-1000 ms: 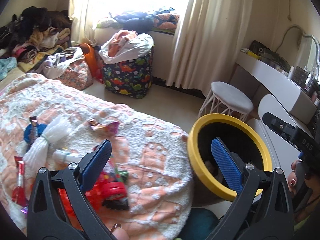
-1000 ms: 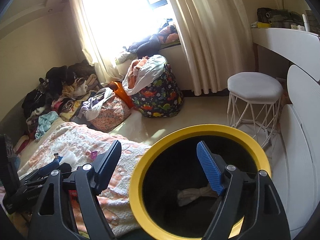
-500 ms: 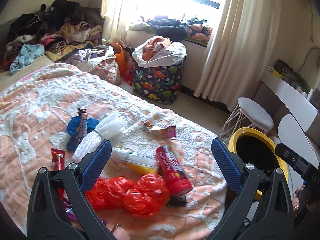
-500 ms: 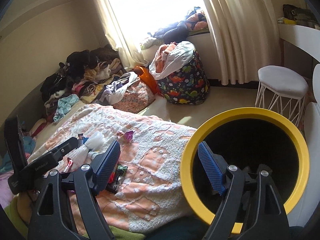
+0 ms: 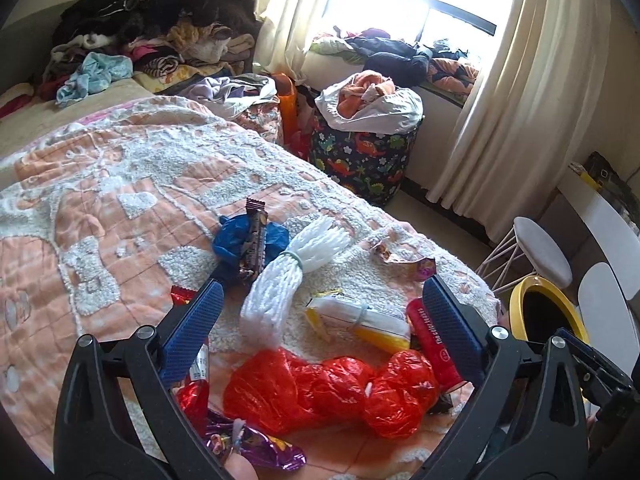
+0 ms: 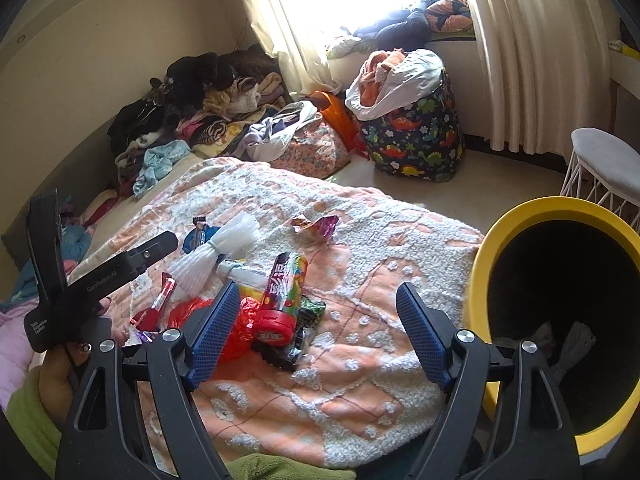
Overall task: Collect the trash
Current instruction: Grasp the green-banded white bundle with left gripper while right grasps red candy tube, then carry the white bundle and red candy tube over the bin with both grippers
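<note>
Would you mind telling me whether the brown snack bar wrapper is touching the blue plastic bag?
Touching. The left wrist view shows the brown snack bar wrapper lying directly across the crumpled blue plastic bag, with no gap between them.

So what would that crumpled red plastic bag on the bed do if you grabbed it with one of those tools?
The red plastic bag looks thin and crinkled, so it would probably squash flat and hang limp. It seems very light for its bulk. Its glossy film may slip, so pinching a bunched fold looks safer.
</note>
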